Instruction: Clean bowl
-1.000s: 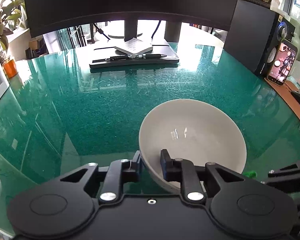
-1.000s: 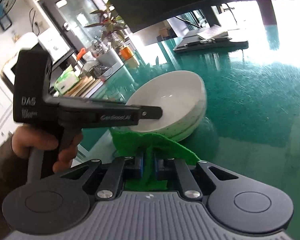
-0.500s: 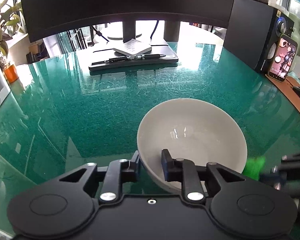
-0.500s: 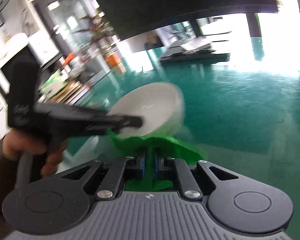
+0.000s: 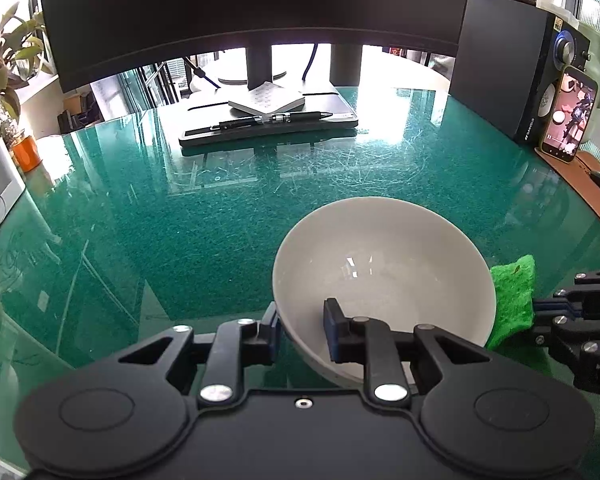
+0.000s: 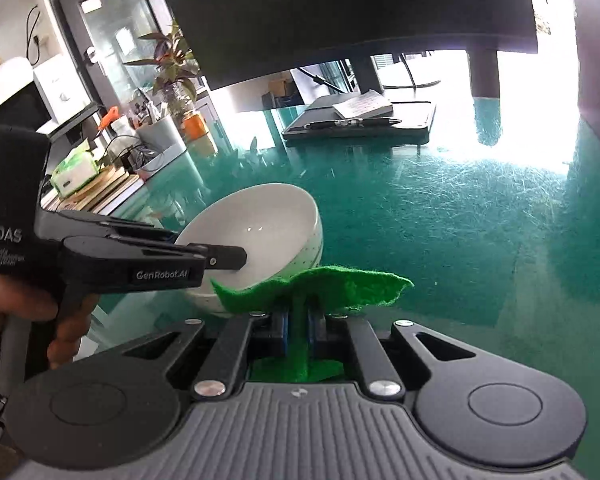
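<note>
At five o'clock on the green glass desk (image 5: 180,220), the left claw (image 5: 300,326) clamps the white ceramic bowl's (image 5: 380,264) rim; the right claw (image 6: 296,322), pinching a green scouring cloth (image 6: 320,284), has swung to its three o'clock side, ready for wiping.

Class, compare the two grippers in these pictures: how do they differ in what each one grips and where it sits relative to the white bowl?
The left gripper pinches the rigid rim of the white bowl, one finger inside and one outside; the right gripper clamps a soft green cloth. The left gripper sits at the bowl's near edge; the right gripper is beside the bowl, outside it. Both are black, hand-held and shut on something.
</note>
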The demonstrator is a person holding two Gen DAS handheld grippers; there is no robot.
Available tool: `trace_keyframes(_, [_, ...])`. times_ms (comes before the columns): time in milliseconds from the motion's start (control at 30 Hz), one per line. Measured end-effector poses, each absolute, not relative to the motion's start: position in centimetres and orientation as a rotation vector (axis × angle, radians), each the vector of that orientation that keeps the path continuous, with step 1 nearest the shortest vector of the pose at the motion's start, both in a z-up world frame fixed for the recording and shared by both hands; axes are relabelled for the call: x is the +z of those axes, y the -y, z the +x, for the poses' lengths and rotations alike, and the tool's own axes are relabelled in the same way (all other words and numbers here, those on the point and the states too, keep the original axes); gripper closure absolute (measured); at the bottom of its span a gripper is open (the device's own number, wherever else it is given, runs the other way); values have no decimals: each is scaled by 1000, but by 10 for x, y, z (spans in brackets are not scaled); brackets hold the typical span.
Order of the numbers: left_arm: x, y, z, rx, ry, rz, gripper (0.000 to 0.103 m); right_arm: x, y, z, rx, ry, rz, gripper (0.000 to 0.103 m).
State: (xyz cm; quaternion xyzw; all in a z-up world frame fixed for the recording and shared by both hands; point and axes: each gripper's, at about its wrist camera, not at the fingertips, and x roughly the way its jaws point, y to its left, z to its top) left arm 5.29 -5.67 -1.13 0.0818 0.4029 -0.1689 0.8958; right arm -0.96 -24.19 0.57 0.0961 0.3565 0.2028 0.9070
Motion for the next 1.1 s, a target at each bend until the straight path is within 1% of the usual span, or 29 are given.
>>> trace_keyframes(267, [-11, 58, 54, -348, -834, 172, 80, 2, 209, -22, 538, -754, 147, 92])
trace_keyframes(333, [-11, 58, 54, -345, -836, 170, 80, 3, 205, -23, 553, -752, 142, 95])
trace_keyframes(433, [-10, 58, 54, -339, -840, 164, 80, 3, 217, -16, 526, -766, 181, 95])
trace_keyframes(600, [-7, 56, 45, -370, -871, 163, 80, 4, 251, -7, 381, -733, 216, 95])
trace_keyframes(700, [0, 60, 40, -420, -897, 218, 74, 5, 259, -6, 366, -720, 221, 95])
trace_keyframes(733, [4, 60, 41, -405, -878, 241, 66, 4, 258, -6, 367, -720, 217, 95])
trace_keyframes(767, [9, 61, 43, -385, -853, 269, 60, 3, 258, -6, 369, -721, 213, 95])
trace_keyframes(867, [19, 71, 56, -404, -811, 364, 51, 0, 256, -7, 373, -720, 207, 95])
trace_keyframes(1000, [12, 95, 72, -461, -826, 519, 51, 1, 258, -13, 381, -715, 204, 95])
trace_keyframes(1033, [7, 100, 75, -488, -844, 539, 58, 3, 259, -16, 388, -709, 199, 95])
trace_keyframes(1067, [5, 102, 77, -513, -859, 534, 69, 4, 259, -19, 395, -702, 195, 95])
trace_keyframes(1100, [5, 104, 77, -513, -860, 540, 71, 6, 258, -21, 403, -697, 193, 95])
